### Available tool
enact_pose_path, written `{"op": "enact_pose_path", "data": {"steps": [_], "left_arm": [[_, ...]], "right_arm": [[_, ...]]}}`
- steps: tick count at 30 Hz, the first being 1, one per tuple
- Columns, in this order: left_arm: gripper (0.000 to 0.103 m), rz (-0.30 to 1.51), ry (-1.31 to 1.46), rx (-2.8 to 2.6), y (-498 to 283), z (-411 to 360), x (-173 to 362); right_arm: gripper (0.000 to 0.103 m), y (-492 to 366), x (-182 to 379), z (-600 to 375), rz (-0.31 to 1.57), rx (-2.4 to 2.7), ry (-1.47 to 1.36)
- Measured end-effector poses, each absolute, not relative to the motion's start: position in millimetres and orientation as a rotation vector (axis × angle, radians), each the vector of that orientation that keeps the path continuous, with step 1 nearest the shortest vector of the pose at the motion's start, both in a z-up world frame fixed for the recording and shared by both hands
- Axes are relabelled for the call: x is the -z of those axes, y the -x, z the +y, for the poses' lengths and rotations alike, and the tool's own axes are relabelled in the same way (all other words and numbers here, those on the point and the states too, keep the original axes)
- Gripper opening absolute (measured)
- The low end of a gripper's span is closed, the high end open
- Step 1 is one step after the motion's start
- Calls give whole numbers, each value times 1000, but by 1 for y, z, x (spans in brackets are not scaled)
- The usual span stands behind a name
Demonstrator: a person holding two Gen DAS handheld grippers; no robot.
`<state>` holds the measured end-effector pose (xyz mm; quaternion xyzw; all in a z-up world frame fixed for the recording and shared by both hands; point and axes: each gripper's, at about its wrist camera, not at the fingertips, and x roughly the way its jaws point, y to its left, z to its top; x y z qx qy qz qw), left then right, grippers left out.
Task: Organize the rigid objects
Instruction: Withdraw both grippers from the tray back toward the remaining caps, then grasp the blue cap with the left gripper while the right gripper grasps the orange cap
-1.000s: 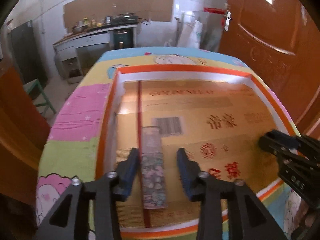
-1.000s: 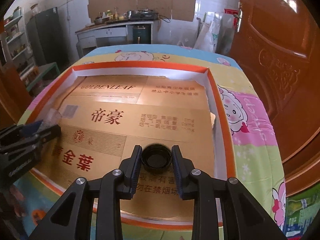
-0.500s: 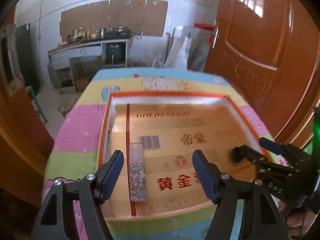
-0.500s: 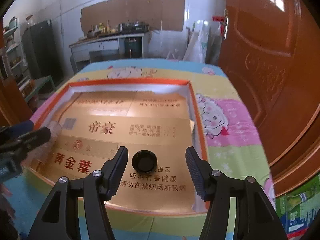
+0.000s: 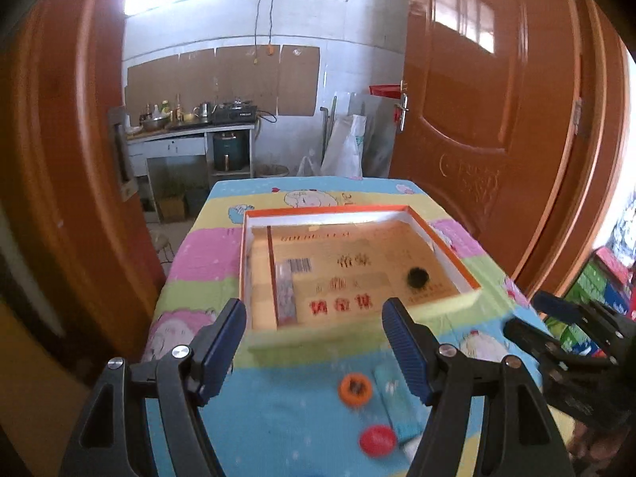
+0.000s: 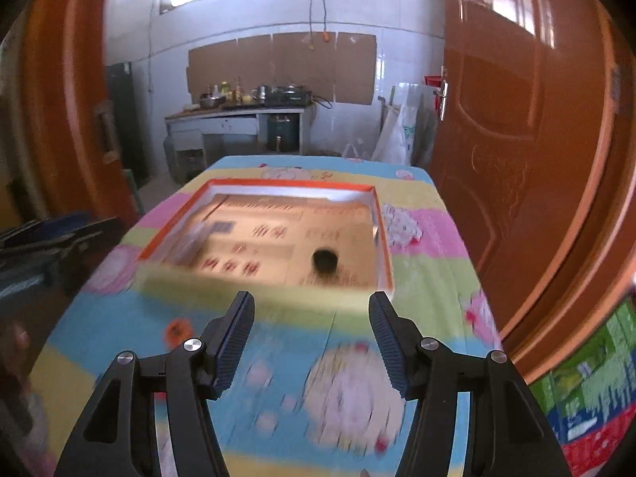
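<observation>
An orange-rimmed shallow box (image 5: 457, 256) (image 6: 379, 214) lies on the table, lined with tan printed cardboard. A long patterned flat stick (image 5: 286, 292) lies inside at its left. A black round cap (image 5: 417, 277) (image 6: 324, 260) lies inside at its right. My left gripper (image 5: 314, 342) is open and empty, held above the table in front of the box. My right gripper (image 6: 312, 332) is open and empty, also in front of the box; it shows at the right in the left wrist view (image 5: 556, 330). On the near cloth lie an orange cap (image 5: 355, 387) (image 6: 175, 330), a red cap (image 5: 377, 440) and a pale blue bar (image 5: 397, 405).
The table wears a colourful cartoon cloth (image 5: 206, 250) (image 6: 429, 230). Orange wooden doors (image 5: 497, 119) (image 6: 516, 139) stand close on both sides. A kitchen counter (image 5: 190, 135) stands far behind. Coloured cartons (image 6: 588, 397) sit low at the right.
Both grippers have opened, let go of the stick and the black cap in the box, and pulled back and up. The near cloth with loose caps has come into view.
</observation>
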<state>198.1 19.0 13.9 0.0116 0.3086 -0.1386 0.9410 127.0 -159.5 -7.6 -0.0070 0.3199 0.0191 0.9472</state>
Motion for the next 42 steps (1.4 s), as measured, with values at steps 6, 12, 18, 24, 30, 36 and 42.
{"op": "enact_pose_path", "data": {"steps": [6,12,18,24,30,36,42], "left_arm": [[71,611,-10,242,-155,30,0],[71,619,24,241,-117,45,18],[71,654,14,249,-100,49,39],[70,693,-7,240,-98,45,56],[70,713,-33,242,-97,41,64],[70,728,-32,241,-98,42,70],[70,734,-53,249,-101,38,73]], "right_arm": [[62,-42,22,-134,649,-151,-20],[62,5,48,-109,649,-169,51],[62,9,67,-117,681,-135,43],[62,10,78,-118,707,-137,36],[62,7,81,-118,713,-150,40],[62,5,86,-116,728,-157,42],[62,-2,89,-113,737,-163,45]]}}
